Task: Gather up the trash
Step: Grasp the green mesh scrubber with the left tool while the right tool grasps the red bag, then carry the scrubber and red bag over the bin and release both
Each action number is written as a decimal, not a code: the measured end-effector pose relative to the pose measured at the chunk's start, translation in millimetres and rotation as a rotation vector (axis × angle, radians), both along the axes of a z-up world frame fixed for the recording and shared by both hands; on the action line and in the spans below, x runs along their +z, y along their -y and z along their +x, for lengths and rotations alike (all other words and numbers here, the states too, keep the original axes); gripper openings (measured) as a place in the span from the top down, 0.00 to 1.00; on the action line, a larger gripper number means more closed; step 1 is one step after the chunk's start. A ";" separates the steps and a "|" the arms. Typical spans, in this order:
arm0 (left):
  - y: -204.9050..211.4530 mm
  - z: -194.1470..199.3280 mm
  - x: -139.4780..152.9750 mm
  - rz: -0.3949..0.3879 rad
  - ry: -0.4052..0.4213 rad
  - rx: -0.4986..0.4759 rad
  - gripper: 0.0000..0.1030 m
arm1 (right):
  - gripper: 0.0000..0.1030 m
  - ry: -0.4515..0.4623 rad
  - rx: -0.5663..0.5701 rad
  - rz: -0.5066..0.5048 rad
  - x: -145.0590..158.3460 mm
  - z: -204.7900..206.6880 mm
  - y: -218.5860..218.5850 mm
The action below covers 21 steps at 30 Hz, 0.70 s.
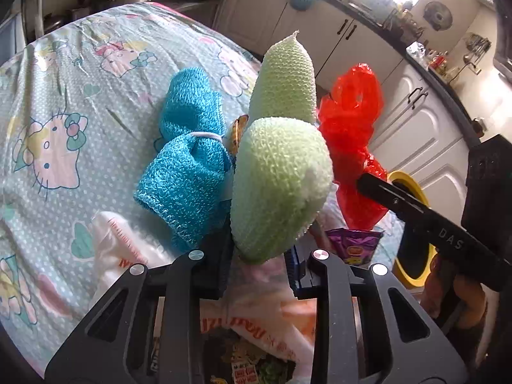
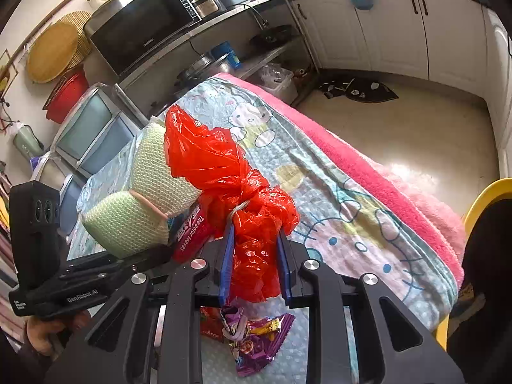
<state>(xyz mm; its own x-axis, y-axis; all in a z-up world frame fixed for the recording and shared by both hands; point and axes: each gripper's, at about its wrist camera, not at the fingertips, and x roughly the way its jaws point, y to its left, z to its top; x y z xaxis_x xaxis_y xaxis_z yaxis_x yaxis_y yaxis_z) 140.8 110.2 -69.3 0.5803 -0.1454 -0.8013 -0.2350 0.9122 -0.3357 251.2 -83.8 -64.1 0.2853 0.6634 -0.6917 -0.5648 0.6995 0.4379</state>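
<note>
My left gripper is shut on a pale green knitted bundle, tied in the middle and held above the table; it also shows in the right wrist view. My right gripper is shut on a red plastic bag tied with a band, lifted beside the green bundle; it also shows in the left wrist view. A blue knitted bundle lies on the cloth. A purple snack wrapper lies below my right gripper and also shows in the left wrist view.
The table wears a Hello Kitty cloth with a pink blanket edge. A white printed plastic bag lies under my left gripper. A red wrapper sits between the bundles. A yellow chair stands right. Kitchen cabinets stand behind.
</note>
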 end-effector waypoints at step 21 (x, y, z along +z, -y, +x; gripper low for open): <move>40.1 -8.5 60.4 0.081 0.179 -0.077 0.80 | 0.78 0.117 -0.124 0.063 39.9 -29.0 57.6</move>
<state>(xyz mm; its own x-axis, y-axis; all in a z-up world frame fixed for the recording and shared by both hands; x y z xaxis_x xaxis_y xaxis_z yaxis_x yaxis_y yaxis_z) 132.3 70.1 -8.9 0.7042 -0.1342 -0.6972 -0.1067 0.9508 -0.2908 222.3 -141.4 -24.2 0.4437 0.6589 -0.6075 -0.5253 0.7404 0.4194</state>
